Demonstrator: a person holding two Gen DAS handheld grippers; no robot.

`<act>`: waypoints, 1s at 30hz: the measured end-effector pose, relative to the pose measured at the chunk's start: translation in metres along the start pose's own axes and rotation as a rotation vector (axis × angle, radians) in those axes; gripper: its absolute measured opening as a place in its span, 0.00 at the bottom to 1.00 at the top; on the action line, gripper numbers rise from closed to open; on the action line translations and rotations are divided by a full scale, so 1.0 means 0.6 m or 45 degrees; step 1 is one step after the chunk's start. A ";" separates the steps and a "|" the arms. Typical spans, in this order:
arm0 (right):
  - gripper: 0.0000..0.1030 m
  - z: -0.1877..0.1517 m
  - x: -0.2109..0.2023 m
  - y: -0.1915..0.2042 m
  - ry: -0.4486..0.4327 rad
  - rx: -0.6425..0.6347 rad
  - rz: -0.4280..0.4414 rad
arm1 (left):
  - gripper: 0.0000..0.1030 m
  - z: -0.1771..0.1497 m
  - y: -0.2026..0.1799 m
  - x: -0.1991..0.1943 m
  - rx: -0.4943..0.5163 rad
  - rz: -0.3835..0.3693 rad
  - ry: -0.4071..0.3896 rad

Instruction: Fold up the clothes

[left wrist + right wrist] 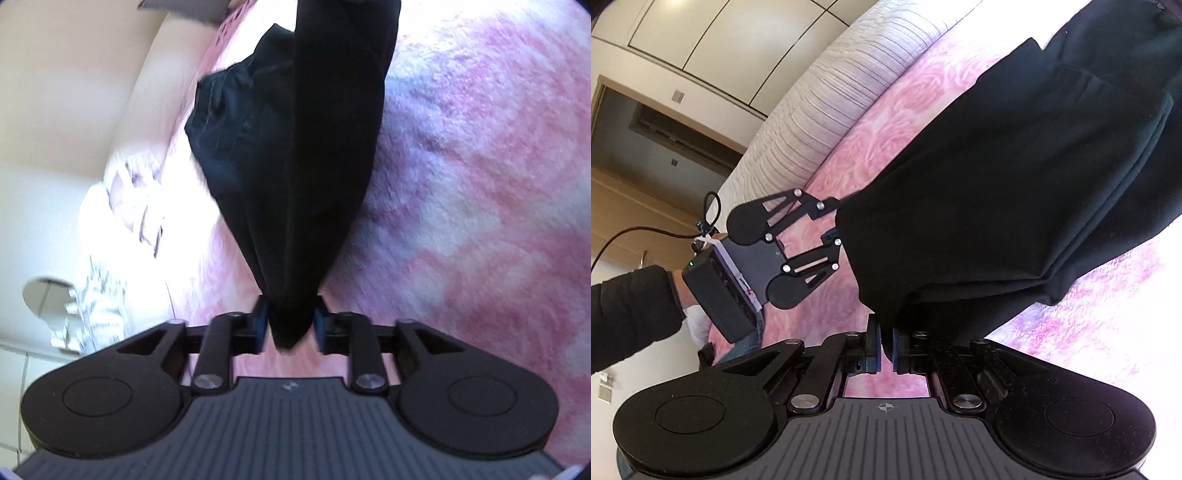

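A black garment point(295, 147) hangs over a pink rose-patterned bedspread point(480, 184). My left gripper point(290, 323) is shut on a bunched edge of the black garment, which stretches away from its blue fingertips point(261, 321). In the right wrist view my right gripper point(885, 350) is shut on another edge of the same garment point(1015, 184). The left gripper point(833, 225) also shows there at the left, held in a gloved hand, clamped on the garment's far edge. The cloth hangs in folds between the two grippers.
The bedspread point(886, 122) covers a bed with a ribbed white mattress edge point(831, 85). A cream floor point(74, 92) and pale fringe point(99, 288) lie left of the bed. A doorway point(665, 147) and a black cable point(628, 236) show at the left.
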State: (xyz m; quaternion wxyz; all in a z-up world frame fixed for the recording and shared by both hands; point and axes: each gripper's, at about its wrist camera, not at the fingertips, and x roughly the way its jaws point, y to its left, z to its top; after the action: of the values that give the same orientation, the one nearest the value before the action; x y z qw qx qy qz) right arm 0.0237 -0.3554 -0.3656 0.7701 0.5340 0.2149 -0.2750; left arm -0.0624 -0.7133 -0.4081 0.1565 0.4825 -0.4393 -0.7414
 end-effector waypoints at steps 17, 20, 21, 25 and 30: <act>0.02 0.006 -0.027 -0.002 -0.005 -0.013 -0.001 | 0.00 -0.073 0.004 -0.003 -0.121 0.109 0.238; 0.02 0.000 -0.028 -0.013 -0.021 0.023 -0.004 | 0.20 -0.059 0.000 -0.055 -0.017 0.134 0.084; 0.02 -0.001 -0.027 -0.014 -0.026 0.036 0.001 | 0.47 -0.050 -0.006 -0.073 0.029 0.126 0.014; 0.02 0.003 -0.022 -0.013 -0.035 0.060 0.013 | 0.46 -0.010 -0.057 -0.095 0.236 0.083 -0.159; 0.02 0.014 -0.026 -0.007 -0.013 0.008 -0.009 | 0.12 0.007 -0.075 -0.075 0.239 0.030 -0.132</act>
State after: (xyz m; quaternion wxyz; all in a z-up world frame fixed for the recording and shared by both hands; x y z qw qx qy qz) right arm 0.0095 -0.3616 -0.3562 0.7686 0.5342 0.2120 -0.2810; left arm -0.0356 -0.6558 -0.4177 0.0963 0.4508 -0.5199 -0.7192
